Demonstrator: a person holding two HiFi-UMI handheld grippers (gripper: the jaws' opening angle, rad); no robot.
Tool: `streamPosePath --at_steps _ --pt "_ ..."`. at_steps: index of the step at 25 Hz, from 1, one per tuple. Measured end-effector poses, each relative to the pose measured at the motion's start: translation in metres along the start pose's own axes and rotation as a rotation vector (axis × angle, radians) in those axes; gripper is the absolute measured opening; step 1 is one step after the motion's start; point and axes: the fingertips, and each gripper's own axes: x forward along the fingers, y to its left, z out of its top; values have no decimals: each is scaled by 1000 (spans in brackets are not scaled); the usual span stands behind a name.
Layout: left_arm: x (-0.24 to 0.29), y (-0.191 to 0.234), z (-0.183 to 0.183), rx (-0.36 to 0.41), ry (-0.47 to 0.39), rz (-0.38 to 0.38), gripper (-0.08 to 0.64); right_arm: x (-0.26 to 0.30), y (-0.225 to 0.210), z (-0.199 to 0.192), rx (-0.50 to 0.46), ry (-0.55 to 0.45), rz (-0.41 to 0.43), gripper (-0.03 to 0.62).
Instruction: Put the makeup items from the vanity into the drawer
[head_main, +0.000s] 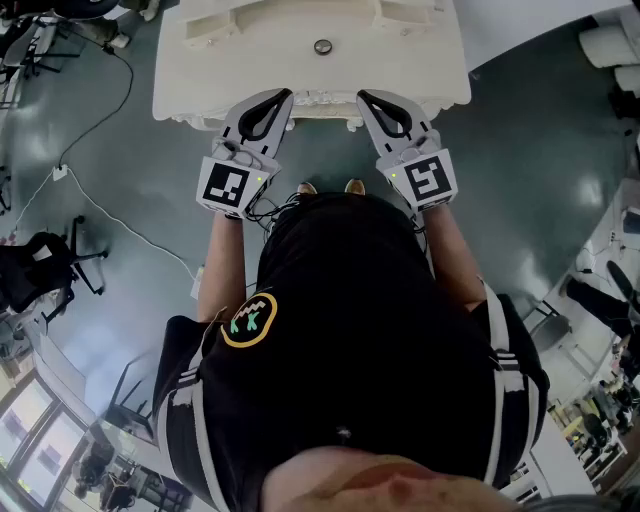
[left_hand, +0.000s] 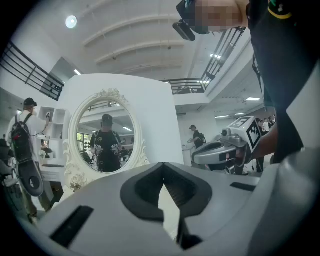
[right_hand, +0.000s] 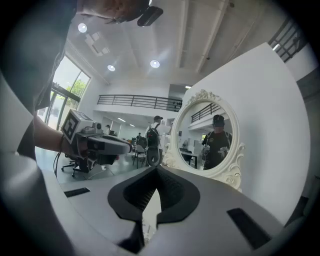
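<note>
mirror (left_hand: 104, 136) on vanity (head_main: 260, 70) before person (head_main: 340, 330)

Two hand-held grippers (head_main: 285, 96) (head_main: 364, 97), one white vanity (head_main: 200, 70), one oval mirror (left_hand: 105, 135) and one round knob (head_main: 323, 46).

Cream, grey and black tones.
Top-centre vanity (head_main: 200, 70) is showing cream-white; left gripper (head_main: 284, 96) and right gripper (head_main: 363, 97) are showing pale grey, marker cubes (head_main: 230, 185) black-white squares; lower-centre shirt (head_main: 350, 330) is showing black, yellow-ringed badge (head_main: 248, 320).

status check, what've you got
left gripper and right gripper shut, empty, level at vanity front edge. no makeup items in view. nothing between grippers and vanity.
</note>
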Motion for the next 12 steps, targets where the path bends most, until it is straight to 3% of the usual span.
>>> streamPosePath --at_steps 4,12 --pt "2 0 -2 -3 8 -4 18 -2 -3 -10 31 39 -12 20" --pt "11 4 0 -2 10 -8 18 4 -10 -9 50 18 -3 20"
